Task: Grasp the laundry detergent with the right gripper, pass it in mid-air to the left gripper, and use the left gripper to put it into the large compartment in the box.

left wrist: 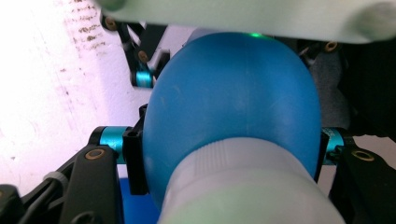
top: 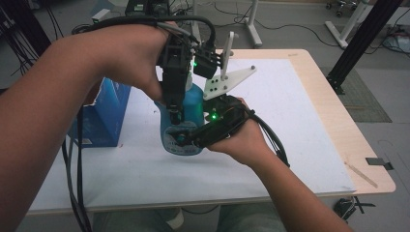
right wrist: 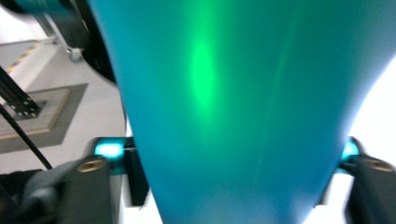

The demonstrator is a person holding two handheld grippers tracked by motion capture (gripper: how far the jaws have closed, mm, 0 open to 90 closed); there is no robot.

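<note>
L gripper (left wrist: 229, 149) fingers clamped on the blue bottle (left wrist: 229, 102), pads on both its sides, white cap near the lens. R gripper (right wrist: 238, 158) fingers flank the bottle body; contact unclear. High view adds: bottle upright mid tabletop (top: 290, 145), blue box (top: 104, 116) just left

blue box (top: 104, 116) | left on white mat (top: 290, 125) | label unreadable
</note>
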